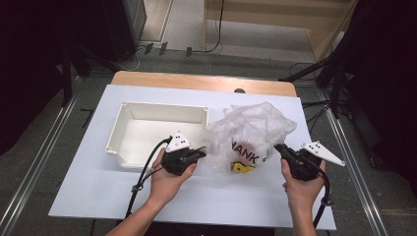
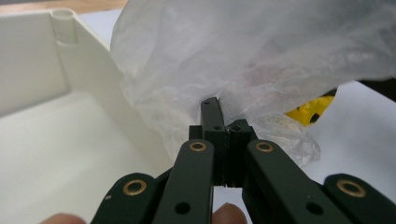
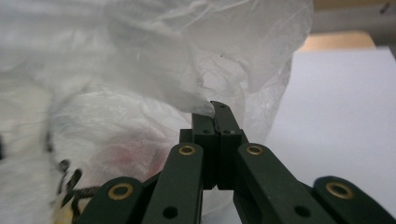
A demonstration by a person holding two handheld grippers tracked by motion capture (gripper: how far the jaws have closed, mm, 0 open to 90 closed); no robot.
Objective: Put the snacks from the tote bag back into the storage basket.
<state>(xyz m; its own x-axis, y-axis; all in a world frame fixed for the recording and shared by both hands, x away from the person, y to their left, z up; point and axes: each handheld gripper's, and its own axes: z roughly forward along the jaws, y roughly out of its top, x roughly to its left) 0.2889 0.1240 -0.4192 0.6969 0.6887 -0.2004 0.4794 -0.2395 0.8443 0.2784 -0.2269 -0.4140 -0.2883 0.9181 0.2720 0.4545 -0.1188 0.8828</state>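
A crumpled, see-through plastic bag point(image 1: 251, 128) with black lettering lies on the white board right of a white bin point(image 1: 162, 110). Something yellow point(image 1: 241, 167) shows through its lower part. My left gripper point(image 1: 202, 153) meets the bag's left edge with its jaws together on a fold of film. In the left gripper view the left gripper point(image 2: 219, 105) pinches the bag point(image 2: 261, 56), with the yellow thing point(image 2: 313, 109) behind it. My right gripper point(image 1: 278, 146) is at the bag's right edge. In the right gripper view the right gripper point(image 3: 215, 109) is shut on a tip of the bag point(image 3: 140, 70).
The bin's wall point(image 2: 88, 60) stands close to the left of my left gripper, and its inside is bare. The white board point(image 1: 98, 187) covers a wooden table point(image 1: 196, 81). Bare board lies right of the bag point(image 3: 345, 116). Cables trail from both grippers toward the near edge.
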